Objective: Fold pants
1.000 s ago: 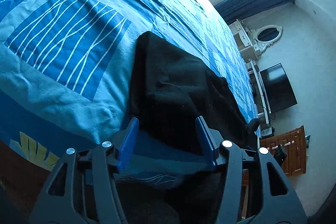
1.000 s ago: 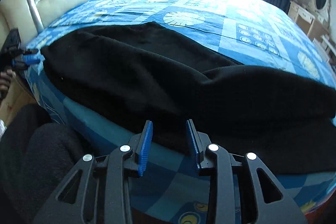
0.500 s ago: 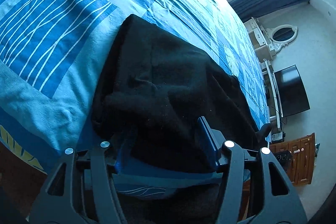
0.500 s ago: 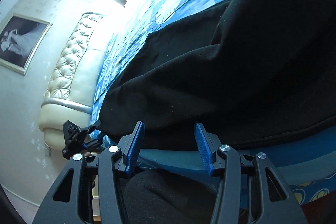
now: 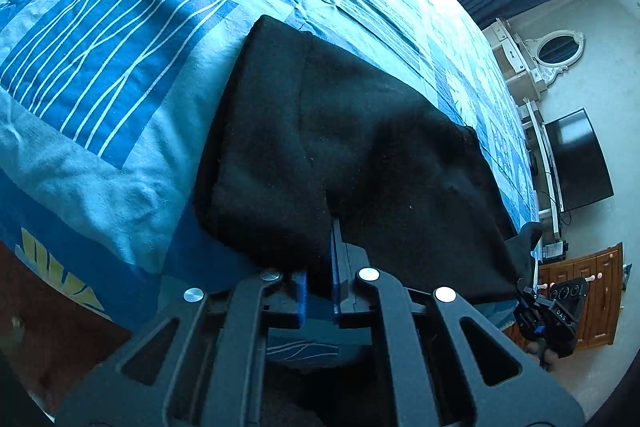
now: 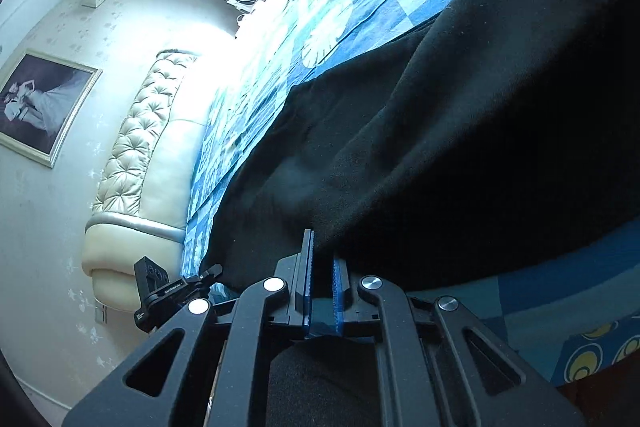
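Black pants [image 5: 360, 147] lie stretched along the near edge of a bed with a blue patterned quilt [image 5: 120, 67]. My left gripper [image 5: 322, 255] has its jaws closing tight on the near hem at one end, and the cloth drapes over the fingertips. In the right wrist view the pants [image 6: 440, 107] fill the right side. My right gripper [image 6: 323, 251] is pinching their near edge, its blue pads pressed on the fabric. Each gripper shows small in the other's view: the right gripper [image 5: 548, 315] and the left gripper [image 6: 168, 287].
A cream tufted headboard [image 6: 132, 155] stands past the left end of the pants. A TV [image 5: 576, 163], a white dressing table with an oval mirror [image 5: 560, 47] and a wooden cabinet [image 5: 592, 291] line the far wall. A dark-clad leg [image 6: 320, 379] is below my right gripper.
Both grippers stood open around the pants' near edge and have now shut on it. The left one moved in over the hem. The right one rolled sideways.
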`<action>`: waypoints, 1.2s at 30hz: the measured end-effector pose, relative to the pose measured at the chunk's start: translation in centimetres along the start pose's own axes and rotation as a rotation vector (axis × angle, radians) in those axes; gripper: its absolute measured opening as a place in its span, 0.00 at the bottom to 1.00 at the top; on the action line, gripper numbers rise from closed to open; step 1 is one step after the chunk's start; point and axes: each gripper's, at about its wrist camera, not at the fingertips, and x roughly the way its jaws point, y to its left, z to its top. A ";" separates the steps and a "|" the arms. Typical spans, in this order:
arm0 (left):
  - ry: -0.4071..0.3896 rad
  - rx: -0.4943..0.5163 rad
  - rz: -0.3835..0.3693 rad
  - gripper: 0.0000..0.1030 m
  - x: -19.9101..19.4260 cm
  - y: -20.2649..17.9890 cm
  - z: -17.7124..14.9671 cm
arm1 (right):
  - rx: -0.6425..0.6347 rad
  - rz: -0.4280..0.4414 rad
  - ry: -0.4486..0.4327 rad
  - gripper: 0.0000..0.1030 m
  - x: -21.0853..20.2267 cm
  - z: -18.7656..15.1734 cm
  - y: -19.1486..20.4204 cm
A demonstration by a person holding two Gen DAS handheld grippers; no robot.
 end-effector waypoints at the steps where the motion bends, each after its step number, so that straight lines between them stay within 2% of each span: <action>1: 0.010 0.002 0.002 0.08 0.2 0.3 -0.2 | 0.012 -0.010 0.017 0.08 0.3 -0.2 -0.7; 3: 0.016 0.003 -0.011 0.08 0.6 0.8 -0.4 | 0.045 -0.032 0.047 0.07 1.2 -0.6 -2.3; 6: 0.020 -0.009 -0.031 0.08 0.8 1.2 -0.4 | 0.091 -0.001 0.062 0.07 2.1 -0.6 -3.8; 9: 0.002 0.057 -0.007 0.11 0.1 0.2 -0.6 | 0.100 0.034 0.079 0.11 1.0 -0.2 -3.8; 11: -0.031 0.157 0.063 0.19 -0.9 -1.2 -1.2 | 0.085 0.030 0.059 0.16 -0.9 0.3 -3.9; 13: -0.067 0.249 0.132 0.39 -1.8 -2.7 -2.0 | 0.095 0.019 -0.001 0.23 -3.5 1.5 -4.9; 15: -0.124 0.300 0.188 0.57 -2.9 -4.1 -2.7 | 0.117 -0.017 -0.111 0.27 -7.2 3.6 -6.9; 17: -0.179 0.317 0.194 0.61 -3.7 -5.1 -2.9 | 0.167 -0.071 -0.244 0.27 -11.5 6.4 -9.7; 18: -0.190 0.313 0.183 0.64 -3.9 -5.6 -2.8 | 0.195 -0.089 -0.306 0.28 -13.6 7.9 -11.3; 19: -0.198 0.303 0.174 0.72 -4.0 -6.0 -2.7 | 0.223 -0.115 -0.368 0.29 -15.5 9.4 -12.8; 21: -0.221 0.268 0.164 0.76 -3.9 -6.6 -2.1 | 0.283 -0.171 -0.484 0.30 -18.8 12.2 -15.8; 24: -0.221 0.222 0.166 0.78 -2.7 -7.3 -1.1 | 0.374 -0.218 -0.597 0.30 -21.9 15.6 -20.0; 27: -0.213 0.162 0.169 0.78 -1.2 -7.4 -0.5 | 0.444 -0.250 -0.637 0.30 -22.8 18.0 -23.0; 31: -0.188 0.113 0.178 0.78 0.5 -7.3 -0.2 | 0.502 -0.283 -0.629 0.30 -22.2 19.8 -25.6; 36: -0.153 0.078 0.188 0.80 2.1 -7.1 -0.2 | 0.564 -0.183 -0.681 0.30 -21.4 19.6 -27.5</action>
